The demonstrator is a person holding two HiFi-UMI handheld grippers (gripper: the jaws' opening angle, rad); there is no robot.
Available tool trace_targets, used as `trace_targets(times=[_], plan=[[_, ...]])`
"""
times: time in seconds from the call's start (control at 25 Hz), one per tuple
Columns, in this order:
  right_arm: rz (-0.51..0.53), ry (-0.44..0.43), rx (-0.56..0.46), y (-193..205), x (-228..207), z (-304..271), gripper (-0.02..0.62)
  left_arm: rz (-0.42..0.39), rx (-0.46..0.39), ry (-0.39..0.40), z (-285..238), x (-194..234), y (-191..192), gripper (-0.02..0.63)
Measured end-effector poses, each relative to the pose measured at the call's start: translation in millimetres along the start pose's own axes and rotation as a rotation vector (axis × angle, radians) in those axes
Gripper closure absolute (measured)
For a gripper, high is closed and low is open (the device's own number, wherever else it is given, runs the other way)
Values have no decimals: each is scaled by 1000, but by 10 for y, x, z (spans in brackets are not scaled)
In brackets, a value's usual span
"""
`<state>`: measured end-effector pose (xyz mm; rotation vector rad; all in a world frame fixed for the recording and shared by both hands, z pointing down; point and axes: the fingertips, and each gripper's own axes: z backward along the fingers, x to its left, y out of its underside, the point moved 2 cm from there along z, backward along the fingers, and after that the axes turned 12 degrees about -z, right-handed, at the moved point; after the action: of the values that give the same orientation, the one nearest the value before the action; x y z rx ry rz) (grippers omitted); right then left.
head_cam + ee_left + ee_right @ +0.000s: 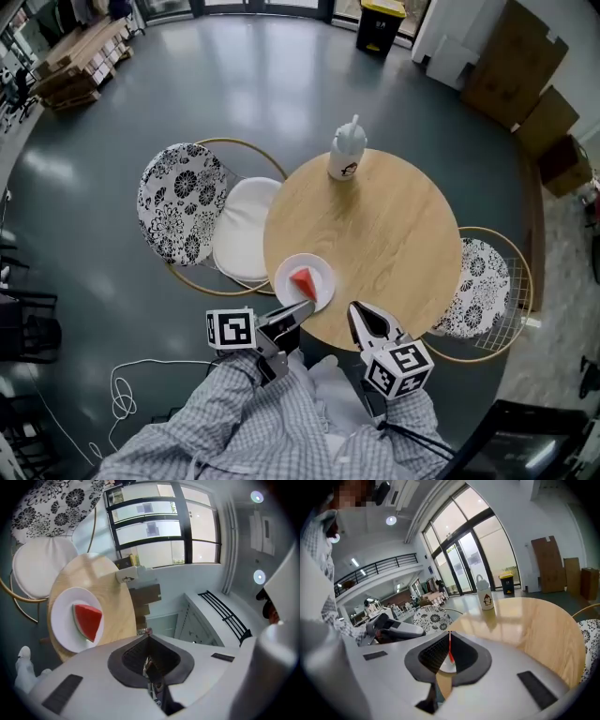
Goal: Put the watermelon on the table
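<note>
A red watermelon wedge (303, 281) lies on a white plate (320, 273) at the near edge of the round wooden table (384, 234). My left gripper (305, 307) hovers just beside the plate's near rim, jaws shut and empty. In the left gripper view the wedge (88, 620) and plate (61, 620) sit to the left of its closed tips (149, 637). To the right, my right gripper (354, 307) floats over the table's near edge, jaws together and holding nothing. A sliver of red shows through the slit between its jaws (450, 632).
A white squeeze bottle (346, 150) stands at the table's far edge. A chair with a flower-patterned back (181, 202) and white cushion (246, 227) stands on the left, and another patterned chair (483, 286) on the right. A white cable (122, 394) lies on the floor.
</note>
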<state>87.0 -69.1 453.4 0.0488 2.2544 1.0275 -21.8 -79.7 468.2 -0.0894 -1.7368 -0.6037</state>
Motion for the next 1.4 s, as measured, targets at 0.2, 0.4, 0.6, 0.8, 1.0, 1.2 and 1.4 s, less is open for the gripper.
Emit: trace_targets(times=[0.2, 0.4, 0.6, 0.8, 1.0, 1.2, 1.4], plan=[[-97, -47, -128, -259, 53, 313, 581, -59, 18, 56, -98, -409, -18, 598], [31, -6, -198, -490, 62, 536, 581, -105, -22, 82, -159, -704, -139, 598], [-14, -27, -289, -713, 50, 746, 583, -130, -33, 127, -203, -902, -202, 598], [-99, -46, -379, -860, -22, 919, 588, -233, -5, 158, -179, -1090, -240, 598], [-98, -44, -395, -929, -66, 979, 588, -240, -16, 188, -212, -1179, -247, 598], [-76, -79, -404, -952, 0, 954, 588, -239, -15, 191, -240, -1184, -239, 598], [-69, -89, -383, -931, 9, 942, 588, -223, -17, 190, -248, -1181, -198, 598]])
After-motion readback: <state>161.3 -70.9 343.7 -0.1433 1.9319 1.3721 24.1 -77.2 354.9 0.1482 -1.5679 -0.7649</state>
